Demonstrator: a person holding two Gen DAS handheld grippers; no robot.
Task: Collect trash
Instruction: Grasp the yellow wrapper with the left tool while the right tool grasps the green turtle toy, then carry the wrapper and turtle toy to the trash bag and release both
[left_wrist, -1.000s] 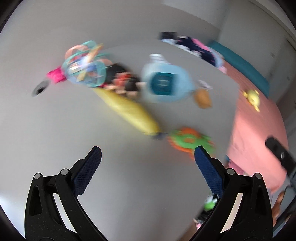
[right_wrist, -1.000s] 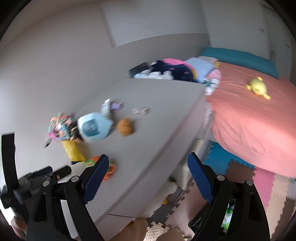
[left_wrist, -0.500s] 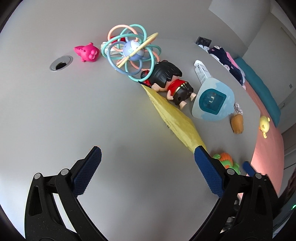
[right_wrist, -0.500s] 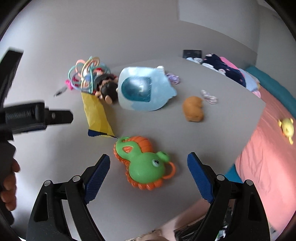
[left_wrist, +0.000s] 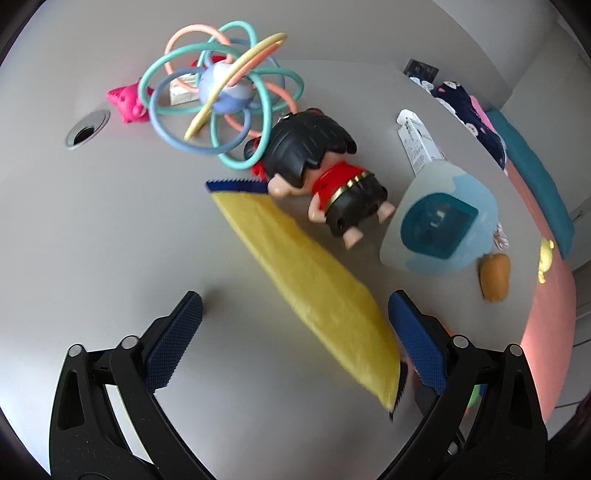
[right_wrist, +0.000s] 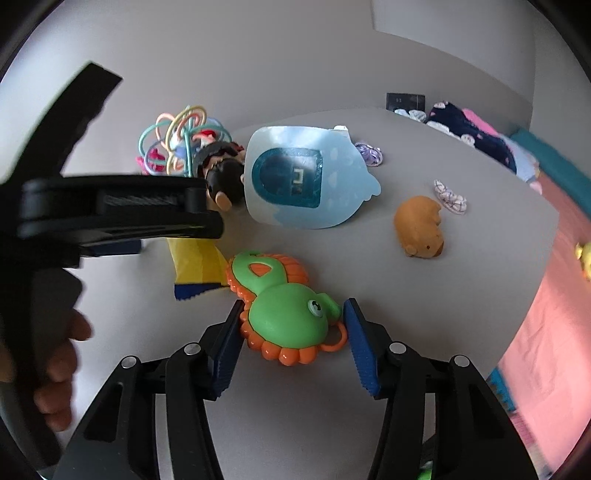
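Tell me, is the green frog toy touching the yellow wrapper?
Touching. In the right wrist view the green frog toy's orange rim overlaps the yellow wrapper's edge, no table between.

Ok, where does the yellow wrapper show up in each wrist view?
Left wrist: yellow wrapper runs diagonally through the centre, its near end by the claw's right finger.
Right wrist: wrapper at centre-left, partly under the other claw, beside the green toy.
Shared landmark: black-haired doll.

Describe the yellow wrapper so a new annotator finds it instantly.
On the grey table, find the loop rattle and the black-haired doll. The yellow wrapper runs from the doll toward the left gripper: flat, long, the only item with blue serrated ends.
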